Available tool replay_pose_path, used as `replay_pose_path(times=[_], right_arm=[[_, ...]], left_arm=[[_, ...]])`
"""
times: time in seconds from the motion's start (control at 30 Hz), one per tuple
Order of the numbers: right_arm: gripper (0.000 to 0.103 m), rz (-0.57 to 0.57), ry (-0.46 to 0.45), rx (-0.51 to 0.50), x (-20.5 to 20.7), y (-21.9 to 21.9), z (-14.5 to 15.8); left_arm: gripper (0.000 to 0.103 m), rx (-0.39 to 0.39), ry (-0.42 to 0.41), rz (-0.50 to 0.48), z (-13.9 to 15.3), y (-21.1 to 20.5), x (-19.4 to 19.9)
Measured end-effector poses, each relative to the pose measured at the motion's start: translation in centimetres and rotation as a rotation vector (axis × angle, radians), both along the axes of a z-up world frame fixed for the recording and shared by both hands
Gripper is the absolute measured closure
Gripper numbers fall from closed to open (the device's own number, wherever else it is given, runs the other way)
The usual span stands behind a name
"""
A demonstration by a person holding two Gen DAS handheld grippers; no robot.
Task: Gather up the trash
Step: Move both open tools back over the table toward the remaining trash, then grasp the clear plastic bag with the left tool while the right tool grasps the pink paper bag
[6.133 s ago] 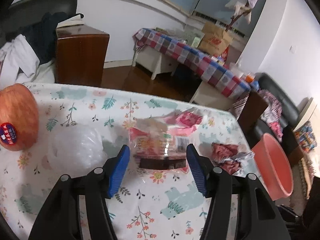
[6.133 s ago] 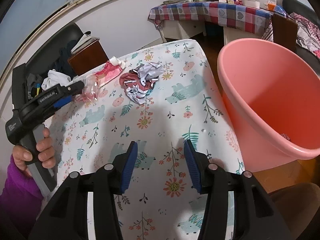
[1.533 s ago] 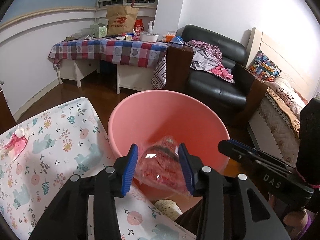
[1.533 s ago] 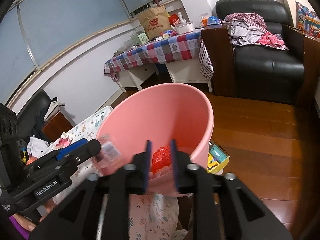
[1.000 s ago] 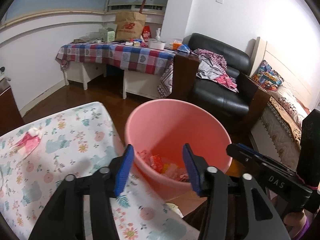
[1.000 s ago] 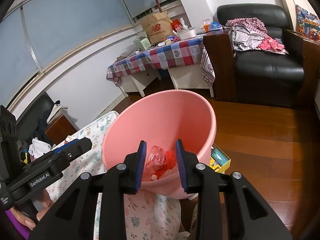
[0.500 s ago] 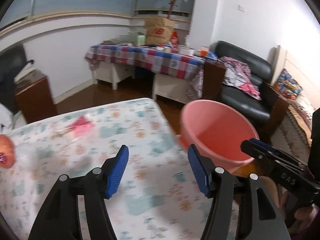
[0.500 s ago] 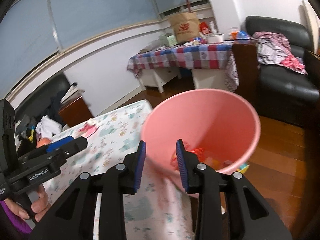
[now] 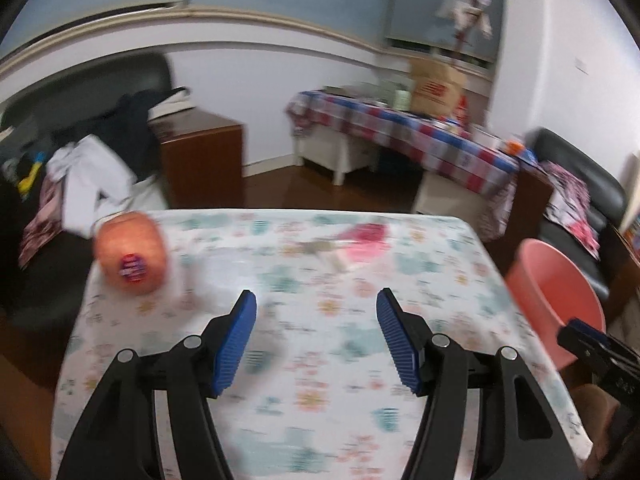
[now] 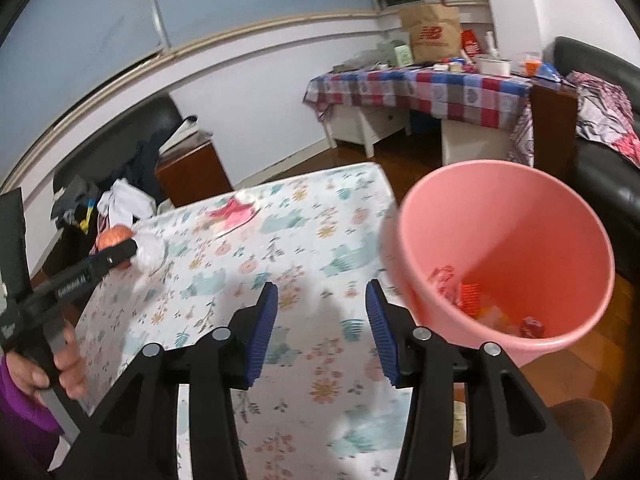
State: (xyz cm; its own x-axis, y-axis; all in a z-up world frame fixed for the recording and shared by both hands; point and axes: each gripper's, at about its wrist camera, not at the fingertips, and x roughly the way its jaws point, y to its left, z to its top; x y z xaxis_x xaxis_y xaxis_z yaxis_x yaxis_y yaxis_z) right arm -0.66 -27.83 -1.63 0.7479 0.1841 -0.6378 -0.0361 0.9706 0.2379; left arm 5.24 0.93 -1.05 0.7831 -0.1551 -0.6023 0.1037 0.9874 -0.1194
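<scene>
A pink wrapper (image 9: 362, 239) (image 10: 234, 214) lies near the far edge of the floral-cloth table (image 9: 320, 368) (image 10: 304, 240). A crumpled clear plastic bag (image 10: 152, 250) sits at the table's left end beside an apple (image 9: 130, 258) (image 10: 114, 236). My left gripper (image 9: 316, 308) (image 10: 116, 254) hangs open and empty over the table. My right gripper (image 10: 322, 292) is over the table's near right part, jaws opening, nothing between them. Right of it stands the pink bucket (image 10: 520, 216) (image 9: 560, 276), with red and clear wrappers (image 10: 468, 292) in its bottom.
A wooden cabinet (image 9: 200, 160) and a dark chair piled with clothes (image 9: 92, 172) stand behind the table's left end. A checked-cloth table (image 10: 420, 80) and a black sofa (image 10: 600, 148) are at the back right. A hand (image 10: 60, 364) in a purple sleeve holds the left gripper.
The left gripper let a clear red wrapper fall into the bucket, then swung left over the table. The right view turned left too, and its jaws stand wider.
</scene>
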Motion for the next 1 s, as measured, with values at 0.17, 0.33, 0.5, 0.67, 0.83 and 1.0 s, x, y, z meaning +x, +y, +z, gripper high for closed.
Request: replay_pose_path(times=[0.17, 0.33, 0.5, 0.67, 0.83, 1.0], right_arm=[[0.057, 0.045, 0.023, -0.021, 1.0, 2.4, -0.6], [0.057, 0.079, 0.05, -0.036, 1.8, 4.2, -1.3], [0.057, 0.107, 0.064, -0.058, 2.6, 5.9, -1.6], [0.057, 0.131, 0.074, -0.071, 3.4, 7.3, -1.6], [0.057, 0.152, 0.087, -0.031, 5.3, 8.7, -1.3], [0.057, 0.17, 0.092, 0.047, 8.2, 10.3, -0.6]], left_arm=[[0.041, -0.03, 0.008, 0.082, -0.9, 4.4, 1.0], [0.041, -0.069, 0.03, 0.081, -1.9, 6.7, 2.8], [0.041, -0.092, 0.05, 0.086, -3.0, 7.7, 4.4], [0.045, -0.175, 0.08, 0.083, -4.4, 7.9, 5.7], [0.078, -0.268, 0.109, 0.076, -5.3, 9.1, 6.0], [0.089, -0.274, 0.095, 0.094, -5.2, 9.5, 5.8]])
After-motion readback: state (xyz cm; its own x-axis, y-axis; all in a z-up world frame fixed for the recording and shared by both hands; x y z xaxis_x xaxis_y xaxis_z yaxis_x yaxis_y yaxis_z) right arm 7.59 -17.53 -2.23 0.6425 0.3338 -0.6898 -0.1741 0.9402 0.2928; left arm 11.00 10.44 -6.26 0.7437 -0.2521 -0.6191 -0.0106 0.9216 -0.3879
